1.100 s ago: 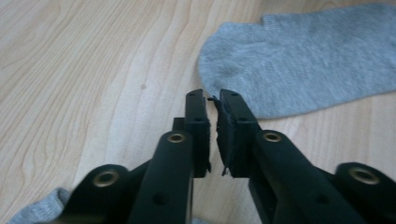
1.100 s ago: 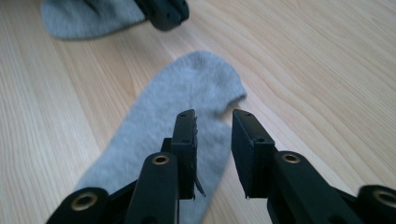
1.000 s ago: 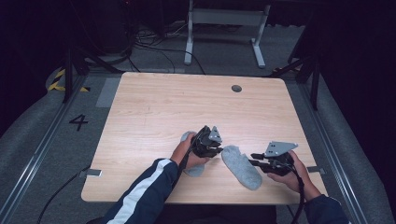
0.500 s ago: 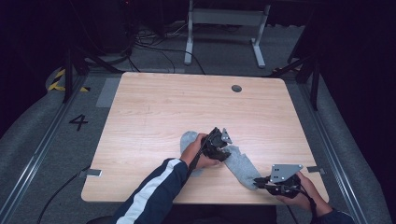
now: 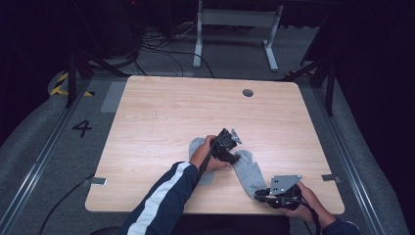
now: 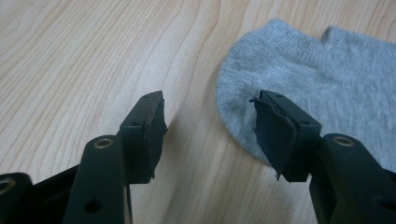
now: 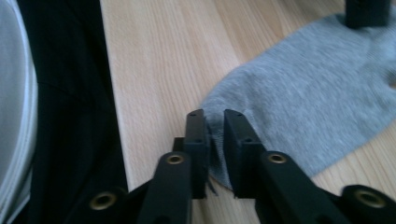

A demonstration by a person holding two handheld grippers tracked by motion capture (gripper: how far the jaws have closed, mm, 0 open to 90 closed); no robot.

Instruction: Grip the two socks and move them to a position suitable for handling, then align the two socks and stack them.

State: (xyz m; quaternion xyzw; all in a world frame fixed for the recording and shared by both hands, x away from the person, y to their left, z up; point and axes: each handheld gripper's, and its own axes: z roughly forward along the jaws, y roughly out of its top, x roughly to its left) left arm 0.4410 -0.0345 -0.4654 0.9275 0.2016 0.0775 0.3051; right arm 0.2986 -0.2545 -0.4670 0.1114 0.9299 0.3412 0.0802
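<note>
A grey sock (image 5: 248, 174) lies stretched out near the wooden table's front edge. My right gripper (image 5: 260, 194) holds its near end. In the right gripper view, the right gripper (image 7: 215, 117) pinches the grey sock's (image 7: 317, 93) puckered rim; its jaws have just eased open slightly. My left gripper (image 5: 234, 156) is at the sock's far end. In the left gripper view, the left gripper (image 6: 210, 109) has just been opening and stands open low over the wood, one jaw above the grey sock's (image 6: 299, 70) rounded end. A second grey sock (image 5: 196, 146) lies partly under the left hand.
The light wooden table (image 5: 171, 112) has a round cable hole (image 5: 247, 92) at the back right. A dark sleeve with a white stripe (image 5: 161, 200) reaches in over the front edge. A white stand (image 5: 235, 19) and cables lie on the floor behind.
The right gripper has pulled back toward the front edge, dragging the sock out straight. The left gripper shifted right onto the sock's far end and its jaws spread apart.
</note>
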